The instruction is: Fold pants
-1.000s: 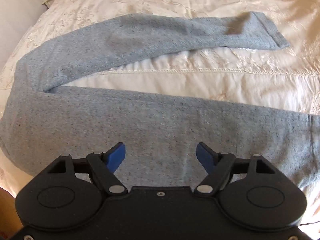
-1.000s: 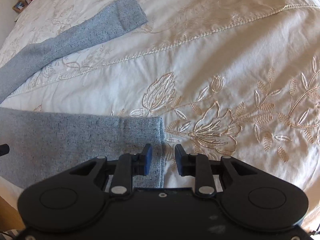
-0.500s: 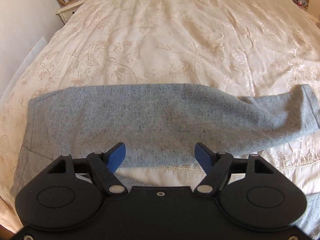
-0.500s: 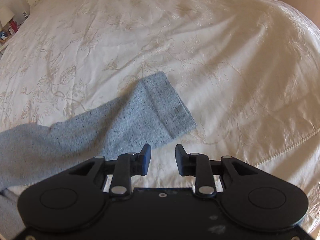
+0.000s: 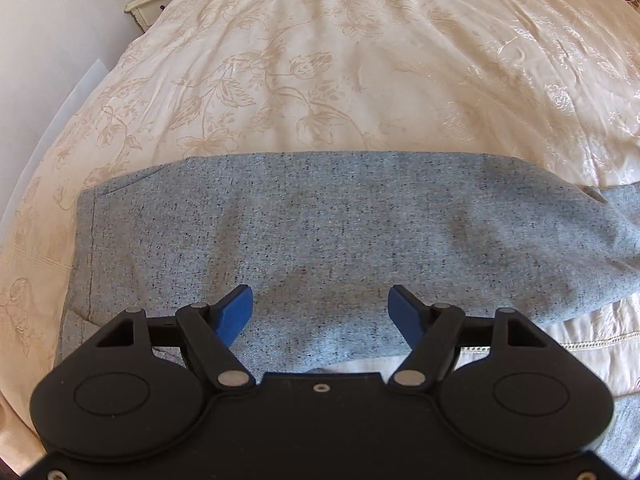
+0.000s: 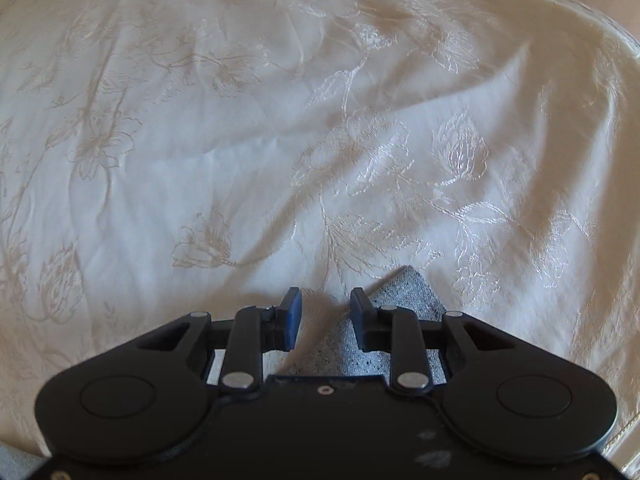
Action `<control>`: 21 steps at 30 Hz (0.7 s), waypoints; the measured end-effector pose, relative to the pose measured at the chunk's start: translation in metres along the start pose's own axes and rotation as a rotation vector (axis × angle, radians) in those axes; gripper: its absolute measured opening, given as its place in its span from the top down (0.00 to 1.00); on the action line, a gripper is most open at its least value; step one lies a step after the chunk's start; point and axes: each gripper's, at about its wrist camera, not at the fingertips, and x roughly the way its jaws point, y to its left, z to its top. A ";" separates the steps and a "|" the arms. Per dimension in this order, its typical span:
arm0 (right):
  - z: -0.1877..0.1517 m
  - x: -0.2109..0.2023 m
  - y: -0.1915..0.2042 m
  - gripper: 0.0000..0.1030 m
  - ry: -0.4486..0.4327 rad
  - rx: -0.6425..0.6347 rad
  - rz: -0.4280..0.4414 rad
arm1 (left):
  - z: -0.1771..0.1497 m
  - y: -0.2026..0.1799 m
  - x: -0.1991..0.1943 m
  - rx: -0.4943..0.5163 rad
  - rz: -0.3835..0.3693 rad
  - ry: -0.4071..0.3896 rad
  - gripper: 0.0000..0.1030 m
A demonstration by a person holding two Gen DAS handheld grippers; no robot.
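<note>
Pants [image 5: 320, 232] on embroidered bedspread [image 5: 340, 60], nightstand [image 5: 152, 4]

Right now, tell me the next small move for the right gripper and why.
Probably ease the right gripper down and slightly right onto the pant leg cuff, then close. Its jaws stand open and empty, and the cuff lies flat on the bedspread just beside the right finger. The left gripper also hangs open over the pants.

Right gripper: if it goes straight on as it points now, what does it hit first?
Probably the cream bedspread. The right gripper is open, with the grey pants cuff just right of its line; depth is unclear.
</note>
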 end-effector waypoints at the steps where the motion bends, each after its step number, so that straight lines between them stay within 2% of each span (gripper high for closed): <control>1: -0.003 0.003 -0.004 0.82 0.009 0.010 -0.007 | 0.002 0.005 0.004 -0.014 -0.002 0.009 0.27; 2: -0.009 0.006 -0.009 0.85 0.018 0.013 -0.009 | 0.005 0.007 0.006 -0.024 -0.005 0.015 0.27; 3: -0.014 0.005 -0.014 0.97 0.030 0.016 -0.002 | 0.009 0.008 0.009 -0.033 -0.010 0.024 0.27; 5: -0.022 -0.004 -0.029 0.96 0.009 0.032 0.060 | 0.016 0.010 0.013 -0.051 -0.027 0.041 0.27; 13: -0.061 -0.062 -0.095 0.99 -0.046 0.131 0.177 | 0.070 0.001 0.030 -0.134 -0.125 0.065 0.27; 18: -0.094 -0.075 -0.124 0.99 -0.047 0.152 0.175 | 0.108 -0.009 0.055 -0.187 -0.184 0.102 0.27; 21: -0.110 -0.074 -0.136 0.99 -0.028 0.185 0.198 | 0.130 -0.014 0.079 -0.231 -0.213 0.175 0.27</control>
